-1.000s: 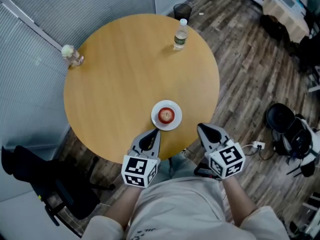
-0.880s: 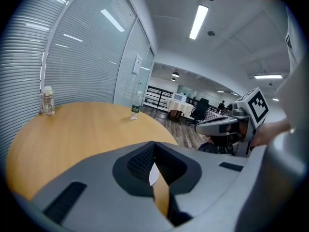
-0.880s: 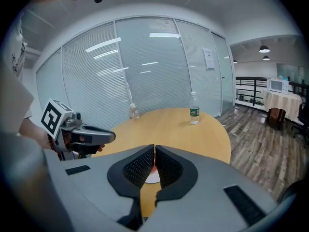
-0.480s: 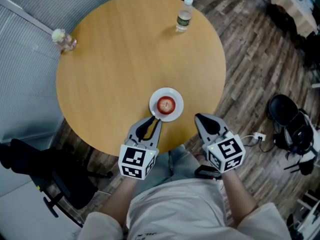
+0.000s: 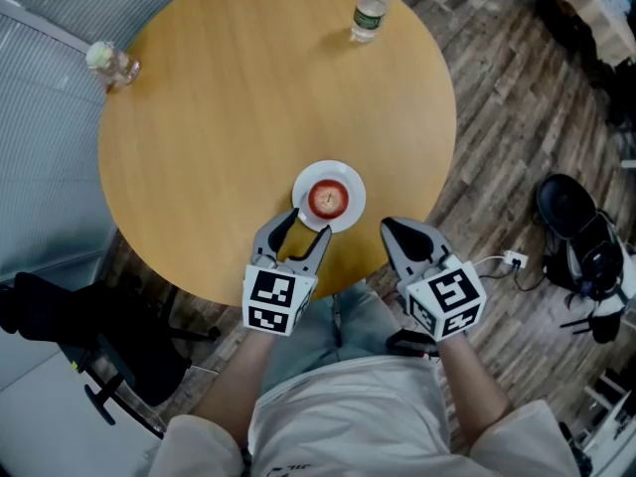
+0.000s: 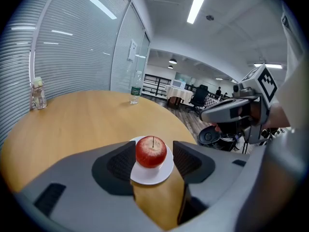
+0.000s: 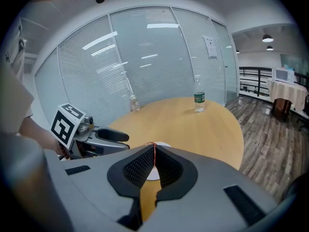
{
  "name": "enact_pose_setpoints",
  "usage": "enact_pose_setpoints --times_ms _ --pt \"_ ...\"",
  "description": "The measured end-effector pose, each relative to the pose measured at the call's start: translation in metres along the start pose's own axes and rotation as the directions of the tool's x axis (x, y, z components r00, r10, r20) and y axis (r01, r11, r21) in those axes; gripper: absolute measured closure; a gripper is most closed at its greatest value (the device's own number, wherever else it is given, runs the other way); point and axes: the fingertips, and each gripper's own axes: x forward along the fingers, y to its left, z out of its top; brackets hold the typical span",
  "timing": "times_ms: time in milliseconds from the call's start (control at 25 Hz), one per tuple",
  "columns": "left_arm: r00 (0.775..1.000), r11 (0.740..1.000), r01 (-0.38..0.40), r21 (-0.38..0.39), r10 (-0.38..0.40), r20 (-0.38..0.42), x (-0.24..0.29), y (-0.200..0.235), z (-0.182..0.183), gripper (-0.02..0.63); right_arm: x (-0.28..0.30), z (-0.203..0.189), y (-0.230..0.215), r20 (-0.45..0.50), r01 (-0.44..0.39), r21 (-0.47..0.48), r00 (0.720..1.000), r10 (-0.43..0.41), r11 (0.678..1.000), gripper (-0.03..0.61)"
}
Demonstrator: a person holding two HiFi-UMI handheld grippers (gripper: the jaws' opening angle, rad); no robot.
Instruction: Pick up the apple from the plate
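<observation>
A red apple (image 5: 329,199) sits on a small white plate (image 5: 348,217) near the near edge of the round wooden table (image 5: 219,117). My left gripper (image 5: 296,235) is just short of the plate and open; its jaws have just been opening, and nothing is between the pads. In the left gripper view the apple (image 6: 151,152) and plate (image 6: 150,174) lie straight ahead of my left gripper (image 6: 153,149). My right gripper (image 5: 394,231) hangs to the right of the plate, off the table's edge, shut and empty. Its own view shows only a sliver of plate (image 7: 162,144) past the shut jaws of my right gripper (image 7: 153,150).
A water bottle (image 5: 369,10) stands at the table's far edge and a small glass jar (image 5: 107,63) at its left edge. A black chair (image 5: 89,336) is left of me. A black bag (image 5: 576,246) and a cable lie on the wood floor at right.
The left jaws went from shut to open. Both grippers have come lower and closer to the plate. The right gripper stays shut.
</observation>
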Motion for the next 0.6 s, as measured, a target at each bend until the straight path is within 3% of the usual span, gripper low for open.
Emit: enact_pose_setpoints --times_ms 320,600 --pt "0.998 1.0 0.004 0.013 -0.003 -0.065 0.041 0.003 -0.015 0.251 0.005 -0.009 -0.006 -0.023 0.001 0.022 1.0 0.0 1.0 0.548" --pt "0.992 0.999 -0.013 0.031 0.017 -0.123 0.066 0.007 -0.028 0.229 0.005 -0.016 -0.012 -0.038 0.01 0.038 0.999 -0.008 0.999 0.548"
